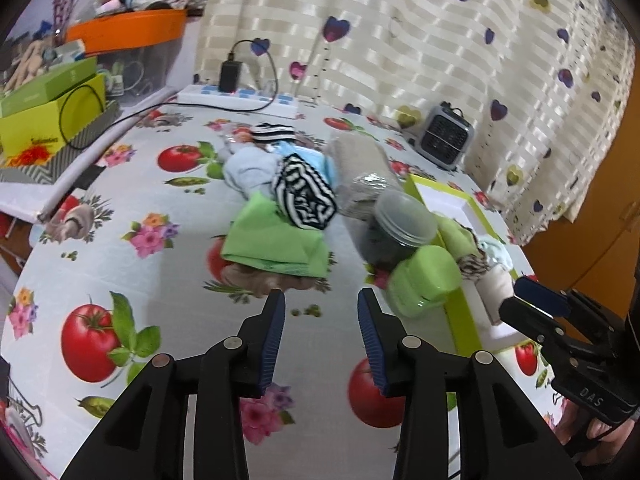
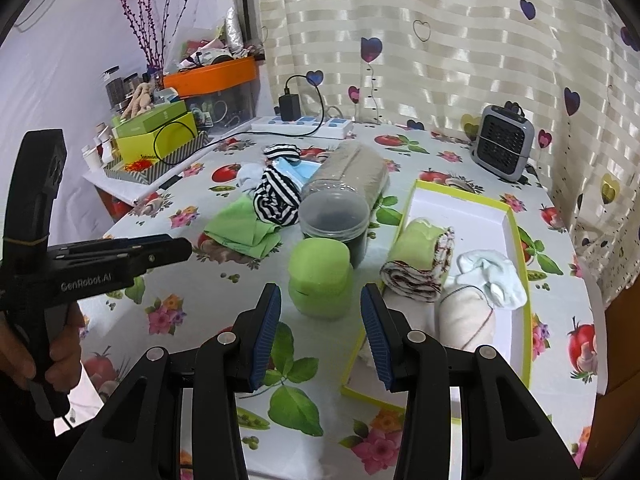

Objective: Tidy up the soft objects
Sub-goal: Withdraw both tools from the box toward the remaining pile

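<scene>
Left gripper (image 1: 321, 300) is hovering over the fruit-print tablecloth (image 1: 168, 280), tongs spread, nothing between them; the folded green cloth (image 1: 276, 240) is lying just beyond the tips, with a black-and-white striped sock (image 1: 304, 196) resting on its far edge. Right gripper (image 2: 320, 296) is hanging with tongs spread and empty, near a small green container (image 2: 320, 276). Right of that, the lime-rimmed box (image 2: 516, 236) is holding a rolled green-and-white cloth (image 2: 420, 264), a cream bundle (image 2: 464, 316) and a pale blue sock (image 2: 492, 276).
</scene>
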`<action>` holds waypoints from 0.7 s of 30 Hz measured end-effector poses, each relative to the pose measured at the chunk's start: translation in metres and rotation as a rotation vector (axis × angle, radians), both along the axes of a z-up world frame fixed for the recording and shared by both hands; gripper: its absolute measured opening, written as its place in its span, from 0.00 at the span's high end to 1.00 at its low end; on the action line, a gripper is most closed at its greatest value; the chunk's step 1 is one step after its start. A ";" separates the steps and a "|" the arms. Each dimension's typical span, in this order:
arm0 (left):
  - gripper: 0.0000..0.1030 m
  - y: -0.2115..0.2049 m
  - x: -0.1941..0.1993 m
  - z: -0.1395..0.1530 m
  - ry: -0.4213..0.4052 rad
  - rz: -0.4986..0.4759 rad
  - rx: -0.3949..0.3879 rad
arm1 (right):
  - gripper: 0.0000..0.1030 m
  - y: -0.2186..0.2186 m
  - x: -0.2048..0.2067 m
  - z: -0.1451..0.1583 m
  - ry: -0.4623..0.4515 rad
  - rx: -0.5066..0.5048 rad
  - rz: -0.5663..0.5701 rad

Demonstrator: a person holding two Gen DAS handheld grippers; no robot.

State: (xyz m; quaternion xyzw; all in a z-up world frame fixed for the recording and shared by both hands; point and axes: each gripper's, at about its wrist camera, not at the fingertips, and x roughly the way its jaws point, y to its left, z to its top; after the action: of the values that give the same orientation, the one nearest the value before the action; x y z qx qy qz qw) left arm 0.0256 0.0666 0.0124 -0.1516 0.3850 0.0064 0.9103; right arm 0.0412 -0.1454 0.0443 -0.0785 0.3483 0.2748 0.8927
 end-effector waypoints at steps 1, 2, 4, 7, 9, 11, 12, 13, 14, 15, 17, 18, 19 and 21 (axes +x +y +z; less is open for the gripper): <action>0.63 0.003 0.001 -0.001 0.000 0.005 -0.002 | 0.58 0.002 0.000 0.000 0.000 0.000 0.004; 0.63 0.005 0.002 -0.001 0.001 0.009 -0.004 | 0.58 0.004 0.000 0.001 -0.001 0.001 0.009; 0.62 0.010 0.006 -0.003 0.003 0.018 -0.007 | 0.58 0.007 0.000 0.001 -0.005 0.001 0.018; 0.62 0.019 0.012 -0.007 0.006 0.038 -0.011 | 0.58 0.012 0.000 0.004 -0.012 -0.001 0.034; 0.61 0.026 0.018 -0.009 0.008 0.060 -0.005 | 0.58 0.014 0.001 0.005 -0.017 -0.004 0.039; 0.61 0.033 0.024 -0.012 0.014 0.076 -0.007 | 0.58 0.018 0.002 0.006 -0.023 -0.007 0.045; 0.61 0.037 0.027 -0.013 0.015 0.081 -0.008 | 0.58 0.019 0.002 0.008 -0.027 -0.008 0.048; 0.61 0.040 0.031 -0.015 0.018 0.088 -0.004 | 0.58 0.021 0.003 0.009 -0.030 -0.008 0.051; 0.61 0.042 0.034 -0.017 0.020 0.090 -0.003 | 0.58 0.023 0.004 0.010 -0.033 -0.009 0.055; 0.61 0.044 0.038 -0.019 0.024 0.093 -0.002 | 0.58 0.025 0.005 0.010 -0.037 -0.010 0.059; 0.61 0.047 0.045 -0.024 0.030 0.091 0.001 | 0.58 0.030 0.007 0.011 -0.039 -0.010 0.068; 0.61 0.049 0.050 -0.028 0.040 0.094 0.005 | 0.58 0.032 0.009 0.012 -0.040 -0.011 0.072; 0.61 0.050 0.053 -0.030 0.045 0.094 0.004 | 0.58 0.035 0.011 0.012 -0.041 -0.013 0.078; 0.61 0.052 0.060 -0.037 0.059 0.095 0.000 | 0.58 0.040 0.013 0.013 -0.046 -0.016 0.088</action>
State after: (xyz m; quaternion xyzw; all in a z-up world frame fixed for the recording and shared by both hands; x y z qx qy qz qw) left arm 0.0859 0.1191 -0.0242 -0.1696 0.4042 0.0539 0.8972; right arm 0.0545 -0.1049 0.0575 -0.1072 0.3262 0.3091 0.8869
